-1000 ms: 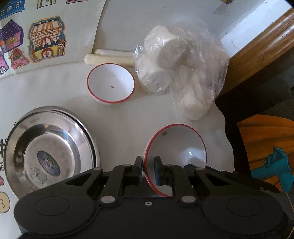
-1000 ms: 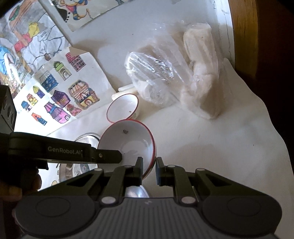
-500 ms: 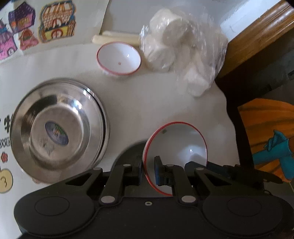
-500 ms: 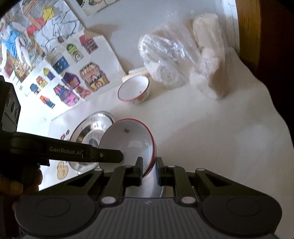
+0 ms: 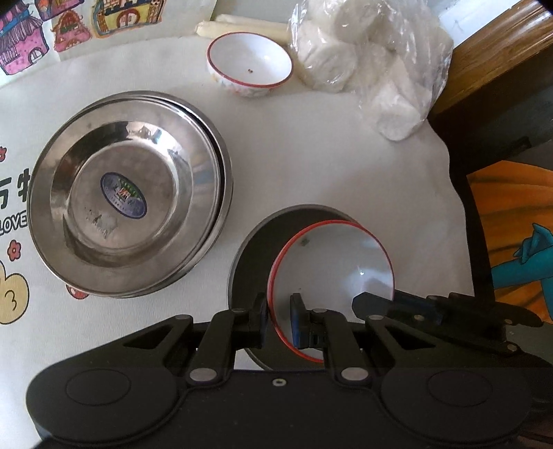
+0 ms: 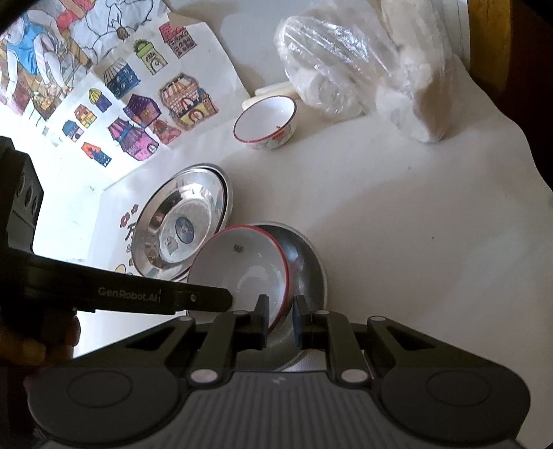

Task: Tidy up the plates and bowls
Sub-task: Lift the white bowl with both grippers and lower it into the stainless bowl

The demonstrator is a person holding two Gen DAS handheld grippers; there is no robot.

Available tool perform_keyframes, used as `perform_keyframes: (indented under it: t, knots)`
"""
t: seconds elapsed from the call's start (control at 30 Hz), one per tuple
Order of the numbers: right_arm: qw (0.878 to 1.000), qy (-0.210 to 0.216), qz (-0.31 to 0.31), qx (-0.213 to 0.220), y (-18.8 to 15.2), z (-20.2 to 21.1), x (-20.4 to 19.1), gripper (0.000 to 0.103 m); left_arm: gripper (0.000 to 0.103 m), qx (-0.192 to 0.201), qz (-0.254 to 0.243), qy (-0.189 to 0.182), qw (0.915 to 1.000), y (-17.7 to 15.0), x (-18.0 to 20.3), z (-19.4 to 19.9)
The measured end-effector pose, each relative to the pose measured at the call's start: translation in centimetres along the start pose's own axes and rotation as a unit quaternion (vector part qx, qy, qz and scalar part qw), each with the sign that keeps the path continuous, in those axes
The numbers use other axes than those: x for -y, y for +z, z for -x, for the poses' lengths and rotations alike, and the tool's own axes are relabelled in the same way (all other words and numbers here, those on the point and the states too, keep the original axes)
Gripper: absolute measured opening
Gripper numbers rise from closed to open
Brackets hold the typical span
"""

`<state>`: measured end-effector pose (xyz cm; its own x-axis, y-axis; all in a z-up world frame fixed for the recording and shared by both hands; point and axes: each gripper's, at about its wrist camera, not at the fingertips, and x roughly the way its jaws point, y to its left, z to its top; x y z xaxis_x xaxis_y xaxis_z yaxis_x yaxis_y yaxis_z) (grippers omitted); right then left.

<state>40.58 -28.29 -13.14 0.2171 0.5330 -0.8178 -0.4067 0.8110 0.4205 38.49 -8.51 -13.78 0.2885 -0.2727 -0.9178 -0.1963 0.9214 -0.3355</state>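
Both grippers are shut on the rim of one white bowl with a red rim [image 5: 338,262], held above a single steel plate [image 5: 252,248]. My left gripper [image 5: 279,319] pinches its near rim. My right gripper [image 6: 280,319] pinches the opposite rim of the bowl [image 6: 242,269], with the steel plate [image 6: 311,266] below. A stack of steel plates [image 5: 128,193] lies to the left and shows in the right wrist view [image 6: 183,228]. A second red-rimmed bowl [image 5: 249,64] stands at the back and shows in the right wrist view [image 6: 266,122].
A clear plastic bag of white rolls [image 5: 369,51] lies at the back right. Coloured drawings [image 6: 138,96] cover the table's left. A white roll [image 5: 235,27] lies behind the far bowl. The white cloth's edge [image 5: 452,179] and a wooden frame [image 5: 494,55] are at right.
Both grippers have lifted and drawn back with the bowl. The far bowl and the bag look farther off, the plate stack shows fully, and a single plate has come into view beneath the bowl.
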Motion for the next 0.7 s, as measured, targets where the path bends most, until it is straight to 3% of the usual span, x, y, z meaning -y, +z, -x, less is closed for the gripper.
perform_keyframes:
  t: [0.7]
  knots:
    - [1.0,0.001,0.0,-0.027,0.4,-1.1,0.5,0.016,0.014,-0.02,0.007,0.022,0.9995,0.4,0.3,-1.8]
